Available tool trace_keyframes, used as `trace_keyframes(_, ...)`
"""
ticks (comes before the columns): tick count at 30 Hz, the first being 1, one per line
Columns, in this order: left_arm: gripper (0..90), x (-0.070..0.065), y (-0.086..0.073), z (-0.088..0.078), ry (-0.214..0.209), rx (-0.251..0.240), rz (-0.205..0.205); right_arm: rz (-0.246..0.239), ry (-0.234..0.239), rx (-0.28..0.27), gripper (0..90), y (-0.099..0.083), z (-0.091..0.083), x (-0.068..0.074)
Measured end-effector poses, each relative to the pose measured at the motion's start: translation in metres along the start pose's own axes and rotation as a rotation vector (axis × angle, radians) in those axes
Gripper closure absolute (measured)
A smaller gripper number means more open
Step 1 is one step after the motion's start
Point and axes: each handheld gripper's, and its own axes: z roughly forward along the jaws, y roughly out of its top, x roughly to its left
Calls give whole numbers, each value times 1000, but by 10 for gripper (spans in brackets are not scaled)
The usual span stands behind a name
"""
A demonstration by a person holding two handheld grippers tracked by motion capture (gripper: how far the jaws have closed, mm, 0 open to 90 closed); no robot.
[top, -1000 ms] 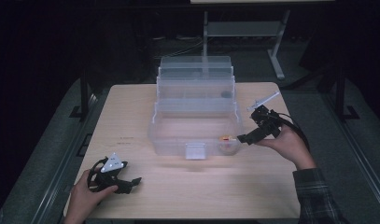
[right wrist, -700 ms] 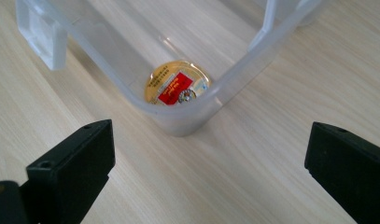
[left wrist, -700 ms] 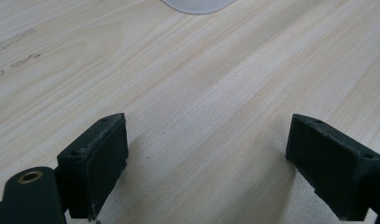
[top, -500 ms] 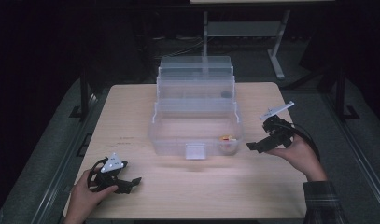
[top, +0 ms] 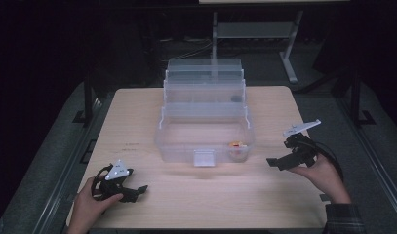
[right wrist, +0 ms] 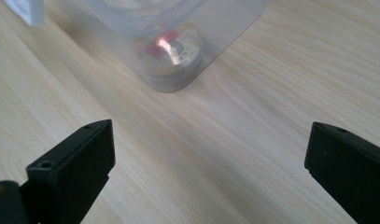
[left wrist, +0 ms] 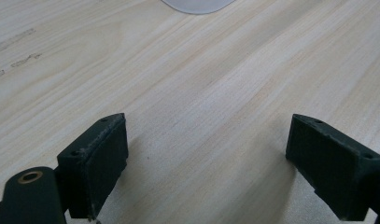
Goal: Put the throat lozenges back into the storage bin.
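Observation:
A clear plastic tiered box (top: 205,117) stands open in the middle of the wooden table (top: 137,112). A small red and orange object (top: 237,145) lies in the front right corner of its lowest tray; through the clear wall it looks blurred in the right gripper view (right wrist: 171,46). My right gripper (top: 273,162) is held open just right of that corner, its jaws wide apart with nothing between them (right wrist: 206,163). My left gripper (top: 137,191) rests open near the table's front left, over bare wood (left wrist: 206,163).
A white latch (top: 204,158) sticks out at the box's front middle. A metal stand (top: 254,34) is behind the table in the dark. Bare wood lies along the front edge between the two hands.
My right gripper has drawn back from the box's front right corner, down and to the right. The small red and orange object now lies in the tray. The left gripper has stayed put.

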Motion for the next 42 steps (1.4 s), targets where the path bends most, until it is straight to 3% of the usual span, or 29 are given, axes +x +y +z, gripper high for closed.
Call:
trace_keyframes(19, 119, 0, 0, 0, 1, -2, 1, 11, -33, 20, 14, -45, 14, 7)
trace_keyframes(38, 120, 0, 0, 0, 0, 1, 2, 67, -67, -3, 13, -92, 30, 4)
trace_keyframes(42, 120, 0, 0, 0, 0, 1, 3, 79, -66, -44, 13, -100, 29, 3)
